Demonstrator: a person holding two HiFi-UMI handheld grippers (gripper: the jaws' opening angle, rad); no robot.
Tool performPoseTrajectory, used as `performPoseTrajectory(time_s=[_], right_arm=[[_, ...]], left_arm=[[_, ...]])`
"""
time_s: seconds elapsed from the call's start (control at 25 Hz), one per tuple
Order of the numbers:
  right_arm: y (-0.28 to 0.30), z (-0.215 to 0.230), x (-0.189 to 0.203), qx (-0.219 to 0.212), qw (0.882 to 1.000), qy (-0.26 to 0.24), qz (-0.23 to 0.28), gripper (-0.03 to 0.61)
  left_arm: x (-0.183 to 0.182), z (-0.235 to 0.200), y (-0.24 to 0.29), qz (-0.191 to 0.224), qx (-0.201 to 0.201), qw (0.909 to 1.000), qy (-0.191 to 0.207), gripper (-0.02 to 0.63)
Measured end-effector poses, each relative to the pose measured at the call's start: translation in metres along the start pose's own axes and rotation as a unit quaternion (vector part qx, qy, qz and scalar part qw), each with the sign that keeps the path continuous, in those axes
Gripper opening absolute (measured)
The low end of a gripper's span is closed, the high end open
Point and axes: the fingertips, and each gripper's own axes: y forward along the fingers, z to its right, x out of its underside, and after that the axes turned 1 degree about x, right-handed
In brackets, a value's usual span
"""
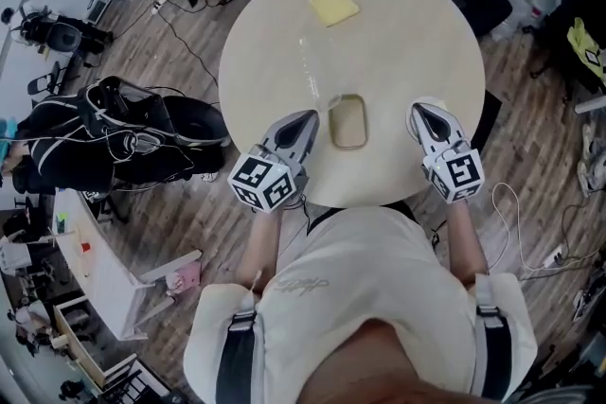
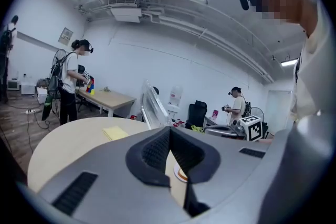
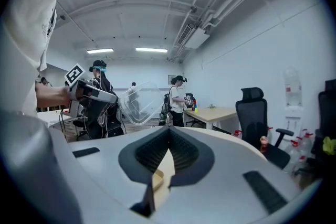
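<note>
Currently my left gripper (image 1: pixel 309 118) and right gripper (image 1: pixel 421 110) hover at the table's (image 1: pixel 407 33) near edge, flanking the clear container (image 1: pixel 347 121): left just beside it, right apart. Both pairs of jaws are closed, empty. Its lid (image 1: pixel 315 71) stands open; a yellow pad (image 1: pixel 332 6) lies beyond. Judged: approach stage; any grasp requires parting jaws first.

No text, number or brand can be read: the small script mark (image 1: pixel 301 283) on the person's shirt (image 1: pixel 379 251) is too blurred to decipher.
</note>
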Motion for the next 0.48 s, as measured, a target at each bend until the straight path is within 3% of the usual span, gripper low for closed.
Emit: performPoseTrajectory(time_s=[0.48], right_arm=[[0.008, 0.019, -0.084, -0.002, 0.997, -0.050, 0.052, 0.008]], left_arm=[[-0.074, 0.012, 0.008, 0.035, 0.008, 0.9977, 0.059, 0.017]])
